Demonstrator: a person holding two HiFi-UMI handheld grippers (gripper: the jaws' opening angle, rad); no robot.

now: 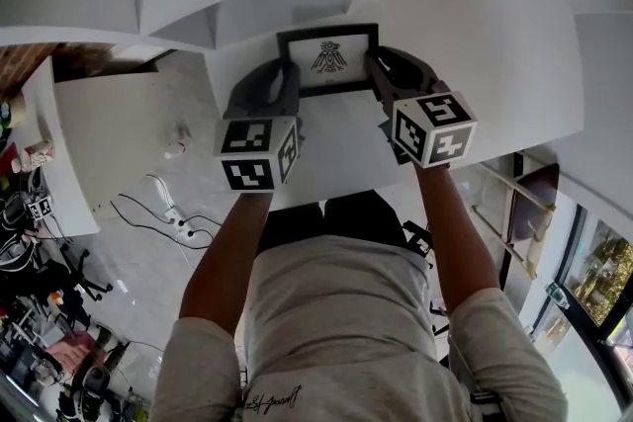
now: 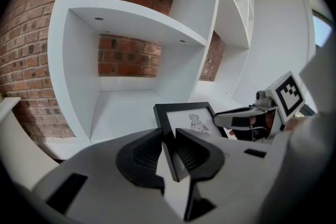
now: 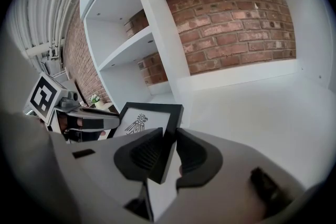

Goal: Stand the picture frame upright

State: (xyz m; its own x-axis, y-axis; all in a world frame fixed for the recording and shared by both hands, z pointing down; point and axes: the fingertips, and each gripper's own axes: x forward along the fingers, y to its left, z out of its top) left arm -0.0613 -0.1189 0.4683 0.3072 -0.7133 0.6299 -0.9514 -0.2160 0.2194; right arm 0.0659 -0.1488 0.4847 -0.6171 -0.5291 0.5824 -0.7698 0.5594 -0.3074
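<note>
Left gripper (image 2: 169, 138), right gripper (image 3: 169, 136) — each clamped on 1 side of picture frame (image 1: 327, 59); frame spans crosswise between them.

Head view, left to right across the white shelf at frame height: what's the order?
Left claw, shut on the frame's left edge → black rectangular picture frame with a bird print → right claw, shut on its right edge.

White shelf unit (image 2: 136, 13) with open compartments and a brick wall (image 3: 236, 18) behind. The broad lower shelf (image 1: 475, 35) is white. One item is over it: a black picture frame (image 1: 327, 60), tilted. Contact of its lower edge with the shelf cannot be confirmed.
</note>
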